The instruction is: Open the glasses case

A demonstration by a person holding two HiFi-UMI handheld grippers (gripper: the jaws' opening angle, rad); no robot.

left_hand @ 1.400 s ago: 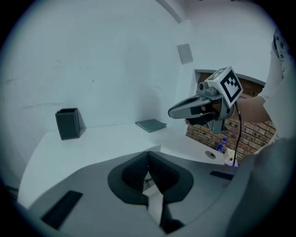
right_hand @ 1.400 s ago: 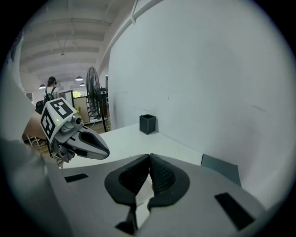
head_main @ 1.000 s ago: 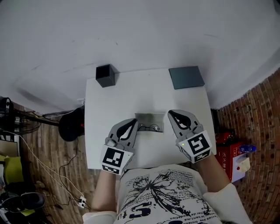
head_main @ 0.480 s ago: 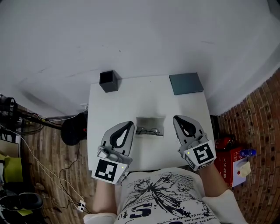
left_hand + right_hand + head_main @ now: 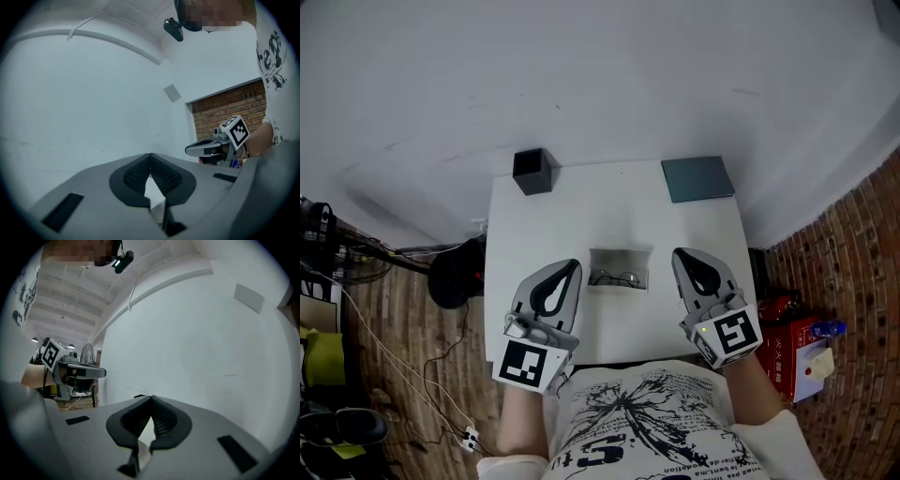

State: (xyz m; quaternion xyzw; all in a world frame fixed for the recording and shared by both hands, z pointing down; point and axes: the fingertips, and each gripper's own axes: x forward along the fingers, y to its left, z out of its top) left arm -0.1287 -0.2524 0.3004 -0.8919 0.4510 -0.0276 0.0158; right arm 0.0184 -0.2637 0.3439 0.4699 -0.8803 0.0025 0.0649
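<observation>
An open grey rectangular glasses case [image 5: 619,267] lies on the smooth white bench [image 5: 581,202] between left gripper [image 5: 570,266] and right gripper [image 5: 681,255], whose ribbed pads [image 5: 137,175] meet on nothing.

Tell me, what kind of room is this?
Probably a workroom or test corner: a small white table against a plain wall, loose cables on the wooden floor, and a brick wall.

A makeshift workroom: bare brick wall [image 5: 853,246], plank floor [image 5: 417,314] strewn with loose cables [image 5: 337,251], one small white counter [image 5: 581,211].
</observation>
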